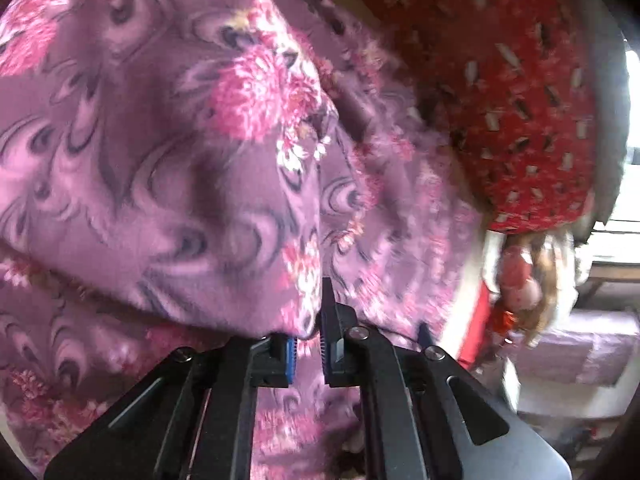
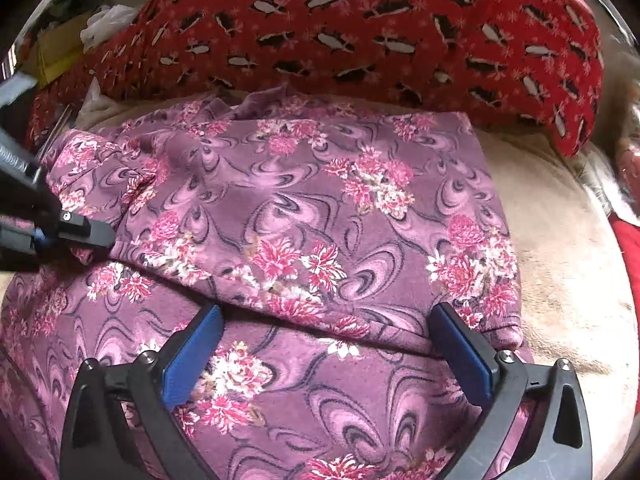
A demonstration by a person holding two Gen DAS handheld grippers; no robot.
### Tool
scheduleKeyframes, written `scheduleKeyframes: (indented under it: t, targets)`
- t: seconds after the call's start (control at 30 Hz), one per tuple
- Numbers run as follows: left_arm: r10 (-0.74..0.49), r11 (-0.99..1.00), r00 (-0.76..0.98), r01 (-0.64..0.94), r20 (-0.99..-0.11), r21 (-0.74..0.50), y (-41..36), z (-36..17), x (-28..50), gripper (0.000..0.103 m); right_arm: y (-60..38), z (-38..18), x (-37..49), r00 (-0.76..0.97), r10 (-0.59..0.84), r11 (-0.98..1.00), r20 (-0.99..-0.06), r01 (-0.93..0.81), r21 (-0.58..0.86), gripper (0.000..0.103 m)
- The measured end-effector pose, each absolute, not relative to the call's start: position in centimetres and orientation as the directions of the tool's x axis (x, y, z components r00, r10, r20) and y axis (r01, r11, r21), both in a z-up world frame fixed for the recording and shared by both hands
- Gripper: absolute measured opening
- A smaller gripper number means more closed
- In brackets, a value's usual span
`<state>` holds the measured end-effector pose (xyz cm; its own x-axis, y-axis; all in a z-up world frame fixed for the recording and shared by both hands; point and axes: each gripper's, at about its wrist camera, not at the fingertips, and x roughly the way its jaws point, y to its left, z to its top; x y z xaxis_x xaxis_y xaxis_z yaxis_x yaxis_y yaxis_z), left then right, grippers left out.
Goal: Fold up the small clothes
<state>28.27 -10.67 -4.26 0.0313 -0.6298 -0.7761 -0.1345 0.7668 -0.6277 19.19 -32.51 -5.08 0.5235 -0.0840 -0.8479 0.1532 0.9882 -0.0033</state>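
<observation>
A purple fleece garment (image 2: 304, 208) with pink flowers lies on a beige blanket (image 2: 560, 264), its upper layer folded over the lower one. My left gripper (image 1: 310, 334) is shut on a fold of the garment (image 1: 168, 168) and lifts it; it also shows in the right wrist view (image 2: 86, 236) at the garment's left edge. My right gripper (image 2: 324, 320) is open, its blue pads (image 2: 460, 352) standing either side of the folded edge, just above the cloth.
A red patterned cloth (image 2: 360, 28) lies behind the garment and shows in the left wrist view (image 1: 520, 100). A cardboard box with a white bag (image 2: 104, 24) sits at the far left. Folded pale clothes (image 1: 568, 356) lie at the right.
</observation>
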Motion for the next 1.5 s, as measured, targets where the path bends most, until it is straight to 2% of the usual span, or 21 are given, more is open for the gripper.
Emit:
scheduleKeyframes:
  t: [0.07, 0.13, 0.17, 0.2, 0.23, 0.33, 0.4, 0.47, 0.53, 0.57, 0.63, 0.67, 0.7, 0.73, 0.83, 0.9, 1.0, 1.1, 1.37, 1.5]
  targets:
    - [-0.65, 0.753, 0.055, -0.082, -0.758, -0.653, -9.1, -2.7, 27.4, 0.017, -33.0, -5.1, 19.6, 0.511, -0.055, 0.989, -0.858, 0.147, 0.025, 0.103]
    - [-0.609, 0.79, 0.113, 0.008, -0.785, -0.612, -7.0, -0.3, 26.0, 0.028, -33.0, -4.8, 19.8, 0.498, -0.046, 0.991, -0.866, 0.131, 0.023, 0.103]
    - [-0.583, 0.81, 0.15, 0.034, -0.798, -0.585, -6.0, 0.6, 25.5, 0.04, -33.0, -4.6, 20.0, 0.489, -0.05, 0.992, -0.871, 0.126, 0.013, 0.099]
    - [-0.53, 0.845, 0.211, 0.049, -0.821, -0.533, -4.5, 1.5, 24.8, 0.049, -32.7, -3.9, 20.1, 0.488, -0.061, 0.99, -0.871, 0.14, 0.009, 0.091]
    - [-0.495, 0.864, 0.254, 0.043, -0.831, -0.502, -3.4, 1.7, 24.4, 0.051, -32.6, -3.1, 20.0, 0.512, -0.053, 0.988, -0.857, 0.154, 0.031, 0.089]
    - [-0.461, 0.878, 0.255, -0.01, -0.85, -0.479, -1.5, 0.3, 24.4, 0.053, -31.1, -0.4, 20.6, 0.601, 0.068, 0.97, -0.796, 0.148, 0.194, 0.091]
    - [-0.466, 0.872, 0.223, -0.047, -0.856, -0.487, -0.9, -1.3, 24.7, 0.053, -29.4, 0.4, 22.0, 0.614, 0.204, 0.935, -0.762, 0.109, 0.337, 0.09]
    - [-0.473, 0.866, 0.197, -0.074, -0.859, -0.494, -0.6, -2.7, 24.9, 0.053, -28.0, 0.1, 23.4, 0.597, 0.286, 0.903, -0.749, 0.093, 0.42, 0.089]
    - [-0.514, 0.836, 0.189, -0.108, -0.837, -0.538, 0.3, -3.6, 24.7, 0.053, -26.6, -1.2, 25.4, 0.555, 0.333, 0.88, -0.762, 0.107, 0.463, 0.088]
    - [-0.532, 0.822, 0.195, -0.116, -0.824, -0.558, 0.8, -3.8, 24.6, 0.053, -26.0, -1.9, 26.0, 0.535, 0.347, 0.873, -0.77, 0.116, 0.474, 0.083]
    - [-0.569, 0.791, 0.198, -0.133, -0.798, -0.598, 1.6, -4.1, 24.4, 0.053, -24.6, -3.2, 26.9, 0.516, 0.353, 0.869, -0.78, 0.128, 0.477, 0.082]
    - [-0.578, 0.784, 0.197, -0.135, -0.792, -0.606, 1.7, -4.1, 24.4, 0.053, -24.0, -3.1, 26.9, 0.533, 0.332, 0.881, -0.779, 0.119, 0.457, 0.068]
    - [-0.583, 0.781, 0.194, -0.133, -0.789, -0.61, 1.8, -4.3, 24.3, 0.053, -23.2, -2.9, 27.2, 0.549, 0.335, 0.892, -0.766, 0.076, 0.445, 0.028]
    - [-0.584, 0.781, 0.193, -0.129, -0.788, -0.611, 1.8, -4.3, 24.3, 0.053, -22.5, -2.8, 27.4, 0.541, 0.355, 0.894, -0.762, 0.041, 0.445, 0.013]
    - [-0.579, 0.785, 0.199, -0.125, -0.791, -0.606, 1.7, -3.9, 24.1, 0.053, -21.4, -2.1, 27.2, 0.528, 0.359, 0.916, -0.769, -0.041, 0.399, 0.011]
    - [-0.57, 0.793, 0.198, -0.119, -0.797, -0.597, 1.0, -3.6, 24.2, 0.053, -22.3, -0.8, 26.5, 0.571, 0.367, 0.912, -0.734, -0.068, 0.404, 0.01]
    - [-0.57, 0.791, 0.205, -0.128, -0.796, -0.599, 1.4, -3.1, 24.1, 0.053, -25.4, 1.5, 25.3, 0.644, 0.365, 0.893, -0.672, -0.037, 0.449, 0.009]
    - [-0.57, 0.787, 0.218, -0.13, -0.792, -0.603, 0.8, -2.7, 24.4, 0.053, -30.3, 3.4, 23.8, 0.701, 0.294, 0.895, -0.65, 0.037, 0.445, 0.009]
    - [-0.566, 0.794, 0.209, -0.124, -0.798, -0.595, -2.1, -2.1, 25.4, 0.053, -41.9, 2.5, 19.7, 0.737, 0.146, 0.845, -0.659, 0.254, 0.472, 0.009]
    - [-0.553, 0.807, 0.188, -0.121, -0.811, -0.578, -3.1, -2.2, 25.5, 0.053, -45.8, -1.5, 18.8, 0.659, 0.092, 0.813, -0.747, 0.383, 0.438, 0.009]
